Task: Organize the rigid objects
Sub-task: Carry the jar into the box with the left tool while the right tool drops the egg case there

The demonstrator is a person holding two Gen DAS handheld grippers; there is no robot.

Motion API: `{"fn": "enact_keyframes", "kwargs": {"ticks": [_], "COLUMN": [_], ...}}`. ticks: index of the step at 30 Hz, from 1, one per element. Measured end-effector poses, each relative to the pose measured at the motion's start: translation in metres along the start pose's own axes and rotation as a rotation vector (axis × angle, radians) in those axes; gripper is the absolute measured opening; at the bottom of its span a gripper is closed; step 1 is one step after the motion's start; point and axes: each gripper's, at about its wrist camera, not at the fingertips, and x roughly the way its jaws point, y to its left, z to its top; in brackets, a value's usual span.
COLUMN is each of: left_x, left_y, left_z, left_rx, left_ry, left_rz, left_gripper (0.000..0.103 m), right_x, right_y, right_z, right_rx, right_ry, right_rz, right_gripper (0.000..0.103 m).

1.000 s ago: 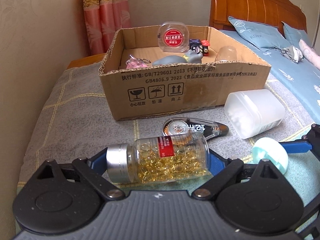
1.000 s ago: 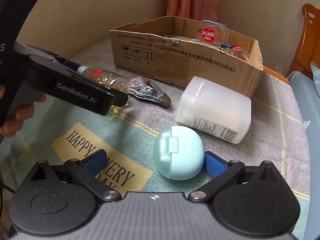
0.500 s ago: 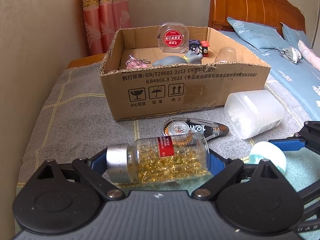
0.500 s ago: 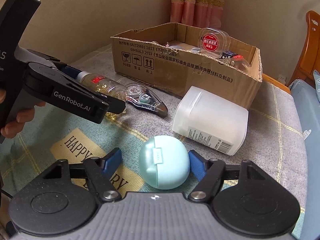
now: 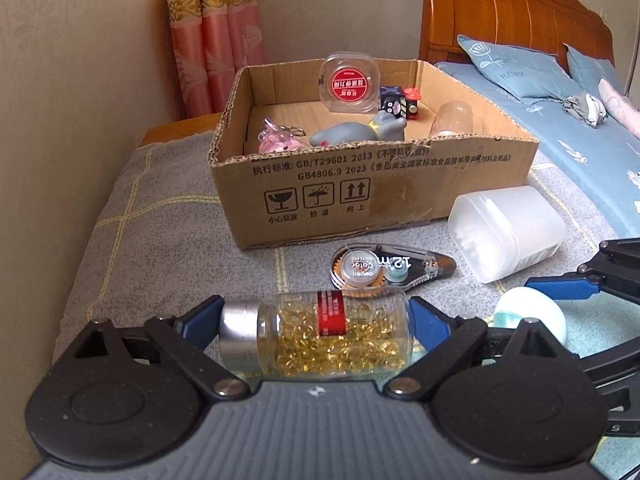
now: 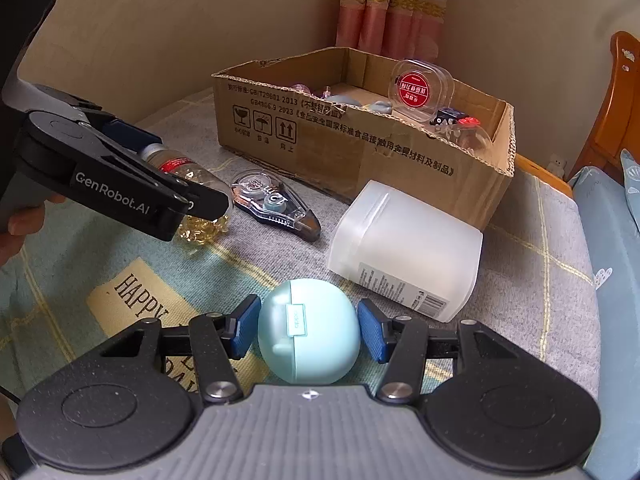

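Observation:
My left gripper (image 5: 316, 326) is shut on a clear capsule bottle (image 5: 320, 336) with a silver cap, held lengthwise between the blue pads, just above the blanket. My right gripper (image 6: 308, 326) is shut on a mint-green earbud case (image 6: 307, 330), both pads touching its sides. The cardboard box (image 5: 384, 184) stands just beyond, holding a round clear case with a red label (image 5: 350, 82), a grey toy (image 5: 360, 132) and a pink keychain (image 5: 278, 142). The left gripper and bottle show in the right wrist view (image 6: 120, 184).
A correction tape dispenser (image 5: 390, 268) and a frosted white container (image 5: 504, 234) lie on the blanket in front of the box. A wall runs along the left, a curtain (image 5: 216, 40) behind the box, a bed with blue pillows (image 5: 516, 68) on the right.
My right gripper's pads closed in from an open stance onto the mint-green case. My left gripper kept hold of the bottle and rose slightly.

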Motion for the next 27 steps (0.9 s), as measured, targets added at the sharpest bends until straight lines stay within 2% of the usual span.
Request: {"fn": "enact_keyframes", "kwargs": {"ticks": [8, 16, 21, 27], "left_x": [0.001, -0.022, -0.038, -0.041], "left_y": [0.001, -0.002, -0.001, -0.005], "left_z": [-0.001, 0.011, 0.035, 0.08], "left_rx": [0.003, 0.049, 0.061, 0.107], "left_ry": [0.033, 0.023, -0.02, -0.096], "left_rz": [-0.019, -0.027, -0.032, -0.011], "left_gripper": [0.093, 0.093, 0.093, 0.093], "right_x": [-0.003, -0.017, -0.036, -0.056], "right_y": [0.004, 0.001, -0.009, -0.027], "right_z": [0.002, 0.006, 0.018, 0.043], "right_rx": [-0.038, -0.105, -0.113, -0.115], "right_ry": [0.023, 0.045, 0.014, -0.066], "right_rz": [0.004, 0.034, 0.044, 0.042], "right_gripper": [0.058, 0.058, 0.058, 0.058]}}
